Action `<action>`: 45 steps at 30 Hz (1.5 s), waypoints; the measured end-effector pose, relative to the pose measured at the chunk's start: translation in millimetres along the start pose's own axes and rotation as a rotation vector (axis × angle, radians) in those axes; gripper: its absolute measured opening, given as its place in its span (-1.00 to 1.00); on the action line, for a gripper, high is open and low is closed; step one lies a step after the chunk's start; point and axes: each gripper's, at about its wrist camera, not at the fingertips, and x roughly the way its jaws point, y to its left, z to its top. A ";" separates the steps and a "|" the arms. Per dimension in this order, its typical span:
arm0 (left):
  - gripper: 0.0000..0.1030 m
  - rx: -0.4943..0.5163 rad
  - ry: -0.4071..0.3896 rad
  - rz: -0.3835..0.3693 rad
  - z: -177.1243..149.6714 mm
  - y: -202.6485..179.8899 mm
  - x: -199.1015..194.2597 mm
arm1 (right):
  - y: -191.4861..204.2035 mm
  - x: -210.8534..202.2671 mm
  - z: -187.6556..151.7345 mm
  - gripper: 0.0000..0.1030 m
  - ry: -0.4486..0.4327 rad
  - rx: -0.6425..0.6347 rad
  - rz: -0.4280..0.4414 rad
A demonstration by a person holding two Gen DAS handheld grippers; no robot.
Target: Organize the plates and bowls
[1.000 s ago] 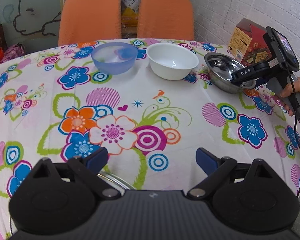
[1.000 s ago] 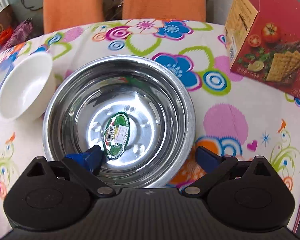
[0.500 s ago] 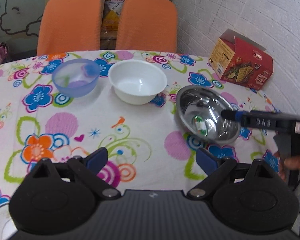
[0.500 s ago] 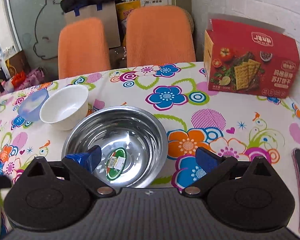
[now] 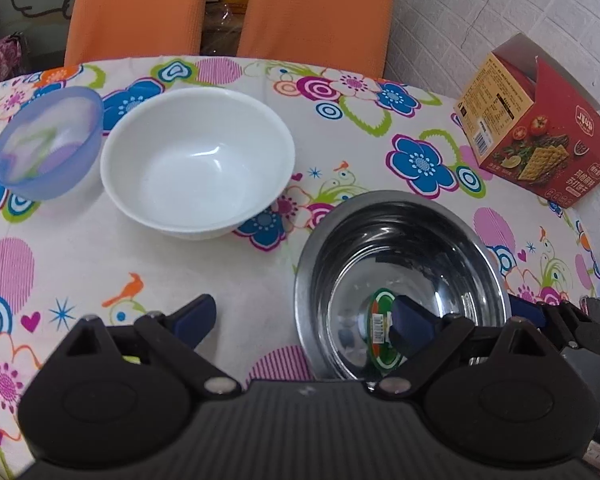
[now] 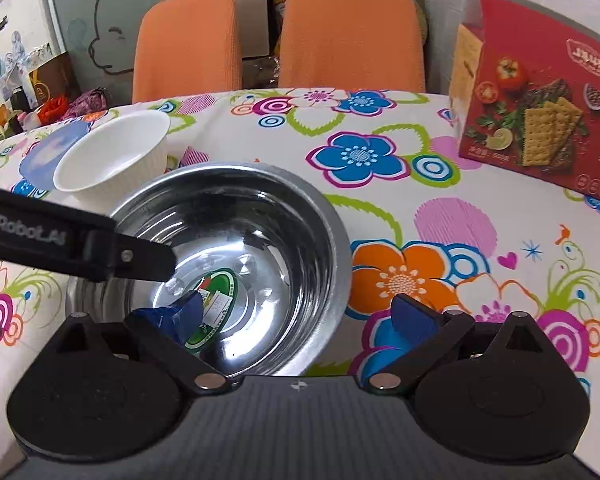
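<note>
A steel bowl [image 5: 400,248] with a green sticker inside sits on the flowered tablecloth. My left gripper [image 5: 302,318] is open and straddles the bowl's left rim, with one finger inside and one outside. My right gripper [image 6: 296,316] is open across the right rim of the steel bowl [image 6: 260,216], its left finger over the sticker. A black left-gripper finger [image 6: 148,258] reaches into the bowl from the left. A white bowl [image 5: 196,160] and a translucent blue bowl [image 5: 48,144] stand side by side further back.
A red cracker box [image 5: 536,136] stands at the table's right side near the white brick wall. Two orange chairs [image 6: 352,32] are pushed in at the far edge. The round table [image 6: 440,160] has bare cloth to the right of the steel bowl.
My left gripper has swung right and moved in onto the steel bowl, so one finger now sits inside it. The right gripper stays open over the bowl's right rim.
</note>
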 end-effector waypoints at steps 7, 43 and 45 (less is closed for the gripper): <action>0.81 0.019 -0.003 0.031 -1.3 -12.1 10.9 | 0.3 3.6 -1.7 0.75 -0.037 -0.048 0.000; -0.36 0.227 0.015 -0.008 -87.9 25.4 -75.5 | 112.0 -79.2 -61.3 0.72 -0.099 -0.094 0.141; -0.36 0.230 0.020 -0.003 -101.9 37.0 -89.1 | 126.5 -86.9 -71.0 0.72 -0.099 -0.101 0.159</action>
